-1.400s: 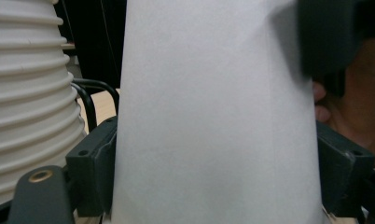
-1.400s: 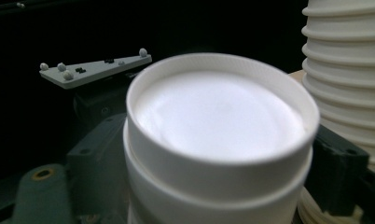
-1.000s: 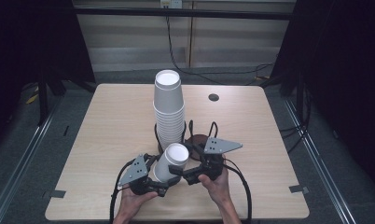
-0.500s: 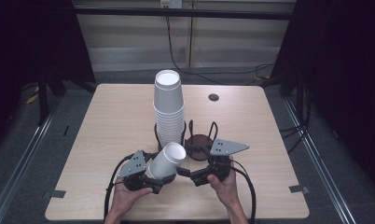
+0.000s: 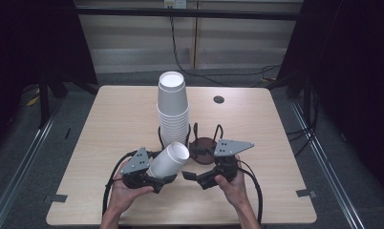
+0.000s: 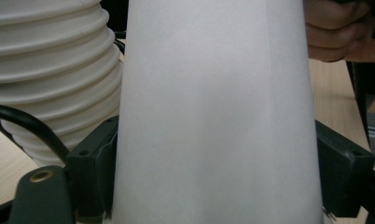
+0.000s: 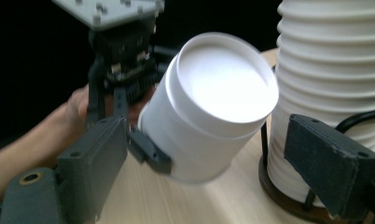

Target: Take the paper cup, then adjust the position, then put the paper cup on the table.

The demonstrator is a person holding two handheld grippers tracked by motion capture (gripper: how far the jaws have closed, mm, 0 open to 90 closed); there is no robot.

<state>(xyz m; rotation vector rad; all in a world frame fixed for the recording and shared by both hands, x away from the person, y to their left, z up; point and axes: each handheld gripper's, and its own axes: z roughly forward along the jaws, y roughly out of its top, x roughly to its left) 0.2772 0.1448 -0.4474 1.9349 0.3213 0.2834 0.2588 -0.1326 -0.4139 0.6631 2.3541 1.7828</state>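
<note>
Your left claw (image 5: 157, 180) pinches a tilted white paper cup (image 5: 169, 160) above the counter (image 5: 113, 119) beside the cup stack (image 5: 173, 112); keep your spread right claw (image 5: 190, 175) clear, squeezing gently.

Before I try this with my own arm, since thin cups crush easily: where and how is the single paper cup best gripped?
Grip the single paper cup across its side wall near the wide rim end, as the left tool does now. The cup lies tilted, flat base up, so come from the rim side; the tapered wall likely wedges firmly there.
</note>
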